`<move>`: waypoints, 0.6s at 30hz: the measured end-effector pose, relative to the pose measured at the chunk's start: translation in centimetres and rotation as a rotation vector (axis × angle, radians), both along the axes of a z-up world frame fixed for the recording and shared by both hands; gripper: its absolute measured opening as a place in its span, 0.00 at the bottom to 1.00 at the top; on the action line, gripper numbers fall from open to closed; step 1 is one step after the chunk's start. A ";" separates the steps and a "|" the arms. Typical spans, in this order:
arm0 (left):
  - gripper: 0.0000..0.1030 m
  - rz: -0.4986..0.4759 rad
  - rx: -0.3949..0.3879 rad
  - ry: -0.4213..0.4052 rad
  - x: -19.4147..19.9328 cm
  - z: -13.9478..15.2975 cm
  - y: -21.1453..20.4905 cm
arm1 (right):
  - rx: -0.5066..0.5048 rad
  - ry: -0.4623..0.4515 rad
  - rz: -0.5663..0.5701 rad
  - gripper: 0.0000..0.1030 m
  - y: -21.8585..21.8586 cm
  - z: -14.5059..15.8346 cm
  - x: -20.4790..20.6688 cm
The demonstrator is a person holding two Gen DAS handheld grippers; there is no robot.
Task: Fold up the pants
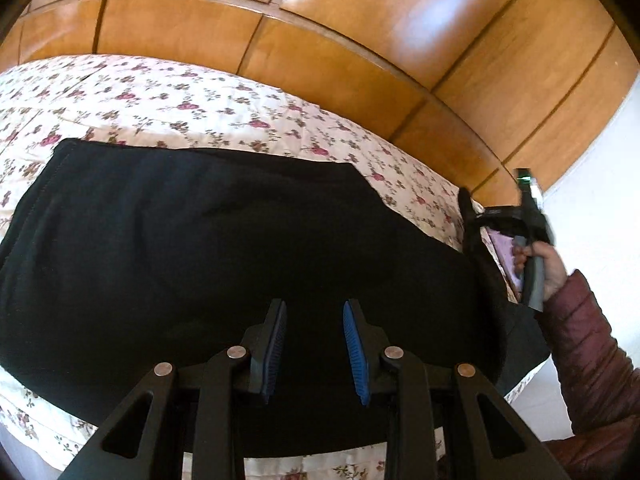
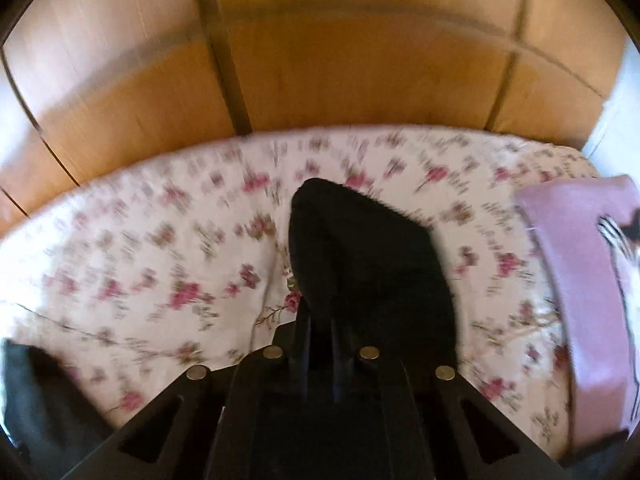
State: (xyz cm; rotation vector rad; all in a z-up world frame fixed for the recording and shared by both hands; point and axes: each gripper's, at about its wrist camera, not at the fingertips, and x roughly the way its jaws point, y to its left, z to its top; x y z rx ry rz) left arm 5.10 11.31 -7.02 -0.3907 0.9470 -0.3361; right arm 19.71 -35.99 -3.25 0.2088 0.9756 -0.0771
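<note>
Black pants (image 1: 224,248) lie spread on a floral bedspread (image 1: 180,100). My left gripper (image 1: 316,312) is open just above the pants' near part, its blue pads (image 1: 354,352) apart and empty. In the right wrist view my right gripper (image 2: 320,320) is shut on a raised end of the black pants (image 2: 360,248), held above the bedspread (image 2: 140,264). The right gripper and the hand holding it also show in the left wrist view (image 1: 532,240), lifting the pants' right edge. The right wrist view is blurred.
A wooden wardrobe (image 1: 360,40) stands close behind the bed. A folded pink garment (image 2: 592,280) lies on the bed at the right. A white wall (image 1: 592,200) is at the right. More black cloth (image 2: 36,400) sits at the lower left of the right wrist view.
</note>
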 end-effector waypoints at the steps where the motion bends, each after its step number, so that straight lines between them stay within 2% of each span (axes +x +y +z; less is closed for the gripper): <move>1: 0.29 -0.008 0.002 -0.002 0.0 0.0 -0.2 | 0.027 -0.040 -0.010 0.08 -0.7 1.5 -1.8; 6: 0.29 -0.070 -0.001 -0.007 -0.5 0.2 -2.2 | 0.172 -0.216 -0.088 0.08 -4.7 7.5 -11.3; 10: 0.29 -0.135 0.003 -0.015 -0.7 0.4 -4.1 | 0.266 -0.307 -0.171 0.08 -8.7 9.2 -18.6; 13: 0.29 -0.206 0.016 -0.034 -1.0 0.9 -6.0 | 0.300 -0.317 -0.267 0.08 -11.6 8.4 -24.1; 18: 0.29 -0.305 0.041 -0.044 -1.7 1.1 -8.6 | 0.389 -0.214 -0.462 0.06 -16.4 1.4 -30.2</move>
